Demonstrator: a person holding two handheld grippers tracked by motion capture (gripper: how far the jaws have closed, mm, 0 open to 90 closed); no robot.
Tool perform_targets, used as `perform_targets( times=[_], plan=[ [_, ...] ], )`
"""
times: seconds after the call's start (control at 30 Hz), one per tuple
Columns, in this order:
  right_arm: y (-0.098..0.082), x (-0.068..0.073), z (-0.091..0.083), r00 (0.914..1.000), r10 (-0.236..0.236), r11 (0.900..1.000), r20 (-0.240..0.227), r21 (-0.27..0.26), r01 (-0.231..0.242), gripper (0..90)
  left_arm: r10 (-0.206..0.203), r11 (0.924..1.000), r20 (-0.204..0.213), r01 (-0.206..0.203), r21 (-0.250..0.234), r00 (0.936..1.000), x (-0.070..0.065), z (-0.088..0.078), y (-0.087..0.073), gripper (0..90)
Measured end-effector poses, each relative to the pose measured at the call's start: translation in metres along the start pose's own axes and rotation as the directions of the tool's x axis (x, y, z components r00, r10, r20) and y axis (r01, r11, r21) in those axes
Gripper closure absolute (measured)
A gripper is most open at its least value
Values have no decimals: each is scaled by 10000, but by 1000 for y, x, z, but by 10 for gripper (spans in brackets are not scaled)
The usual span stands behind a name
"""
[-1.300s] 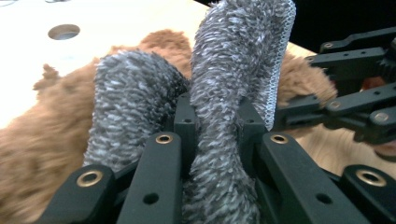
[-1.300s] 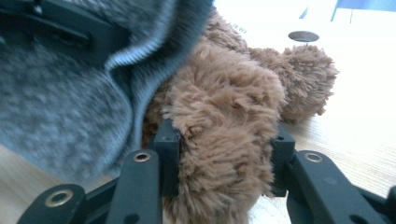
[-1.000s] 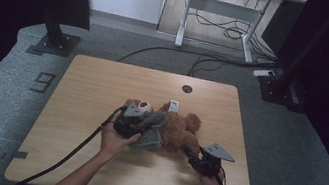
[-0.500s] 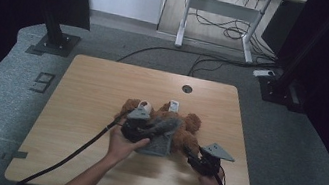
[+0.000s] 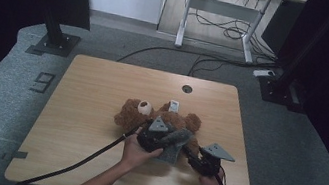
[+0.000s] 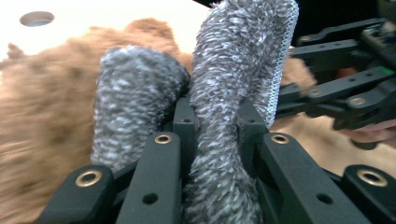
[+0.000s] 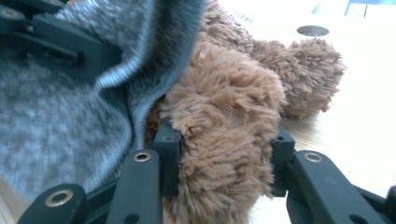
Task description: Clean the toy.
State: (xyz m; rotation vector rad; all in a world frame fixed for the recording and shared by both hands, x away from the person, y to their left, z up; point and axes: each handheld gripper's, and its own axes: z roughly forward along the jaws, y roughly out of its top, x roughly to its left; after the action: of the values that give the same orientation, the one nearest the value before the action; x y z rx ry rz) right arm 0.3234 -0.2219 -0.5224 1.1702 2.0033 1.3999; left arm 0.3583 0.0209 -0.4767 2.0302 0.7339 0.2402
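Note:
A brown teddy bear [image 5: 134, 113] lies on its back on the wooden table [image 5: 92, 90], its head toward the left. A grey knitted garment [image 5: 175, 142] is bunched over its lower body. My left gripper [image 5: 157, 139] is shut on a fold of that grey garment [image 6: 219, 154]. My right gripper [image 5: 196, 161] is shut on a furry brown limb of the bear [image 7: 224, 140], right beside the grey cloth [image 7: 60, 116]. In the left gripper view the right gripper [image 6: 341, 88] sits just beyond the cloth.
A white tag [image 5: 174, 106] lies on the bear's far side. A round cable hole [image 5: 187, 89] sits near the table's far edge. A thick black cable [image 5: 74, 163] trails from the left gripper to the near left corner. Black stands and a desk stand on the floor beyond.
The left gripper has moved to the right with the grey garment, pulling it down over the bear toward the right gripper. The right gripper has held its place.

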Motion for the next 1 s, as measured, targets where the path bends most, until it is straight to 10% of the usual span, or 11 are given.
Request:
perform_targets(
  times=[0.53, 1.0],
  plan=[
    [0, 0, -2, 10000, -16, 10000, -80, 9, 16, 600, -693, 9976, -1373, 680, -141, 9881, 58, -51, -36, 759],
    [-1, -2, -3, 9997, -18, 10000, -242, -3, 18, 600, -1480, 9890, -2599, 1444, -332, 9542, 105, -87, -57, 757]
  ],
)
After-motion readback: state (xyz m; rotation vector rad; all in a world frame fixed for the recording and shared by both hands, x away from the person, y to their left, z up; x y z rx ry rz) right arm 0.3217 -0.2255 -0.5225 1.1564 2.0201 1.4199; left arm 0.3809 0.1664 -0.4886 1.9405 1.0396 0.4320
